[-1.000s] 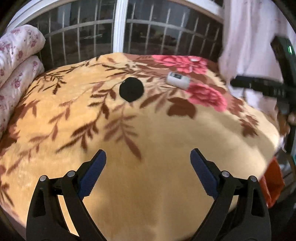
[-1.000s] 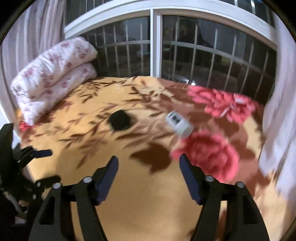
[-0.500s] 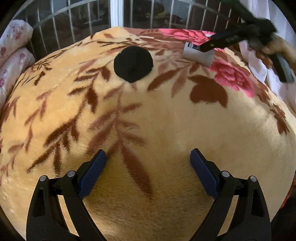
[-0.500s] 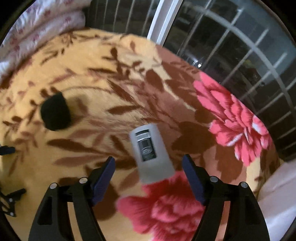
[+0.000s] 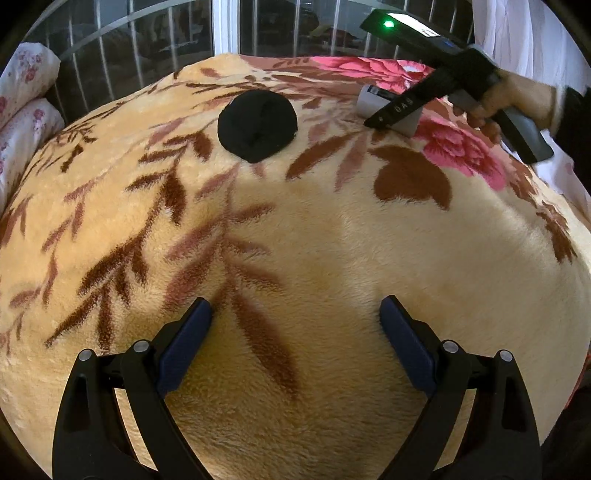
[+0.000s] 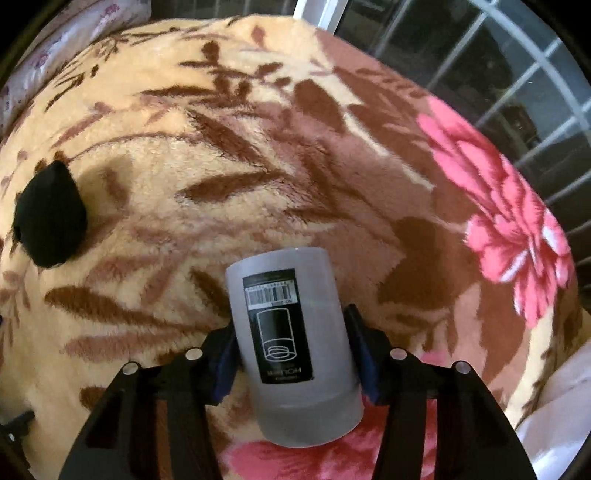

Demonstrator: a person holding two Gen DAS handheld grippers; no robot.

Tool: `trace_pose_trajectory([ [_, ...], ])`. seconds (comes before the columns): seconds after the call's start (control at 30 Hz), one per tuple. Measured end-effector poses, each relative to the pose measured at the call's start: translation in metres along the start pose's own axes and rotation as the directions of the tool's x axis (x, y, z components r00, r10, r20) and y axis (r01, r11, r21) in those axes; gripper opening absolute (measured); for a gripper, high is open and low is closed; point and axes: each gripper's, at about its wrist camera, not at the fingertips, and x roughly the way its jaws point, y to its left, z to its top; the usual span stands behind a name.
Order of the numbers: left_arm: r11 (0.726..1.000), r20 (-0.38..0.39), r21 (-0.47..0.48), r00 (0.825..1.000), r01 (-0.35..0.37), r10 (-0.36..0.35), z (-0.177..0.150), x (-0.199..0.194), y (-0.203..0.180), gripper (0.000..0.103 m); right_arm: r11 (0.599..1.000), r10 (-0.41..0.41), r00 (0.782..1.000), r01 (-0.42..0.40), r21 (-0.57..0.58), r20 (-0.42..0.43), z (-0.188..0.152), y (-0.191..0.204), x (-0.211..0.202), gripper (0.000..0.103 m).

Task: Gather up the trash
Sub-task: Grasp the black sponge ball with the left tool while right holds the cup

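A grey cylindrical container [image 6: 291, 332] with a black barcode label lies on its side on the floral blanket [image 5: 332, 240]. My right gripper [image 6: 290, 321] straddles it with jaws closing, and the blue pads touch both of its sides. In the left wrist view a hand [image 5: 517, 96] holds that right gripper [image 5: 391, 110] down over the container [image 5: 369, 101] at the far right. A round black fabric lump [image 5: 256, 127] [image 6: 50, 218] rests on the blanket to the left of it. My left gripper [image 5: 295, 306] hangs open over bare blanket, holding nothing.
Folded white quilts with pink flowers [image 5: 22, 99] are stacked at the far left. A barred window [image 5: 258, 29] runs behind the bed. A white curtain [image 5: 535, 33] hangs at the right, past the blanket's edge.
My right gripper came down over the grey container, which now sits between its narrowed jaws. The left gripper moved forward and lower at first, then stayed still.
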Motion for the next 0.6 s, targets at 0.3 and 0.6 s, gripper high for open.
trace_pose_trajectory([
  [0.3,1.0,-0.005,-0.007,1.0,-0.001,0.001,0.0,0.001,0.001,0.091,0.978,0.026,0.981,-0.064,0.197,0.19,-0.064,0.014,-0.054,0.049],
  [0.6,1.0,-0.034,-0.014,0.999,0.014,-0.015,0.008,-0.003,0.005,0.091,0.858,0.136,0.906,-0.31,0.41,0.401,-0.156,0.046,-0.107,0.049],
])
